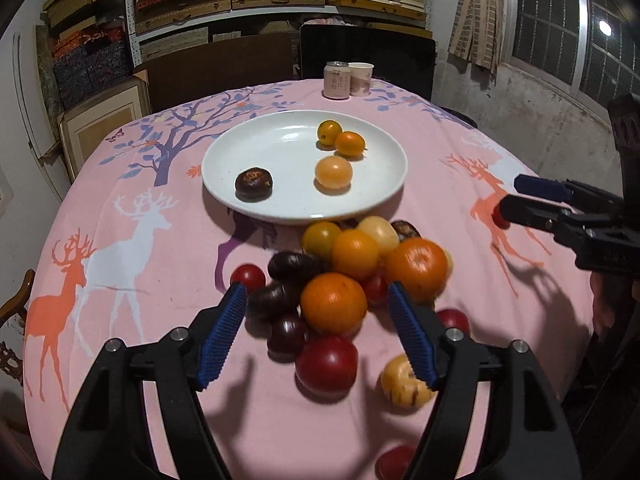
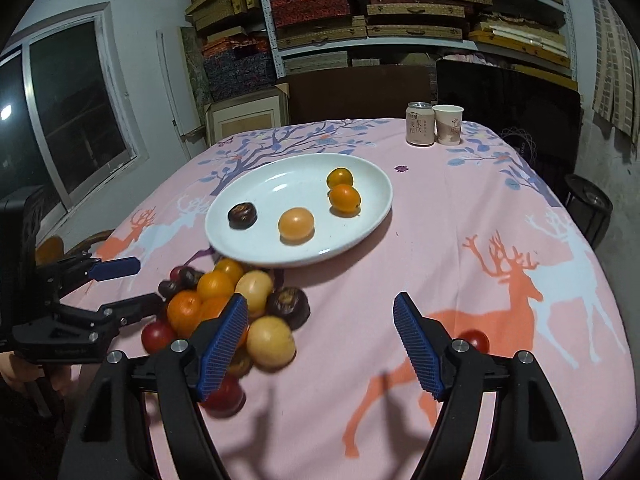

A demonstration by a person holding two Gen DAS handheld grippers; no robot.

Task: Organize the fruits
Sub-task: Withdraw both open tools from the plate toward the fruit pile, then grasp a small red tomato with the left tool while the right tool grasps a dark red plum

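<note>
On the far left of the left wrist view we see a pink tablecloth printed with orange and white deer and a purple tree. Moving right, a white plate sits past the middle of the table. On it, a dark brown fruit lies at the left, apart from a pale orange fruit and two small oranges that touch each other at the back right.

Just in front of the plate lies a heap of loose fruit: oranges, yellow ones, dark purple ones and red ones, touching one another. Our left gripper hangs over the near side of this heap with its blue-padded jaws spread wide. A large orange shows between the pads, but neither pad presses on it. A red fruit and a yellow fruit lie closer to us.

Behind the plate, at the table's far edge, a drink can stands just beside a paper cup.

At the right edge our right gripper reaches in from the side. In its own view the right gripper has its jaws wide apart over bare cloth, holding nothing. The heap lies at its left finger, and a single red fruit lies beside its right finger. Shelves of stacked boxes fill the back wall.
</note>
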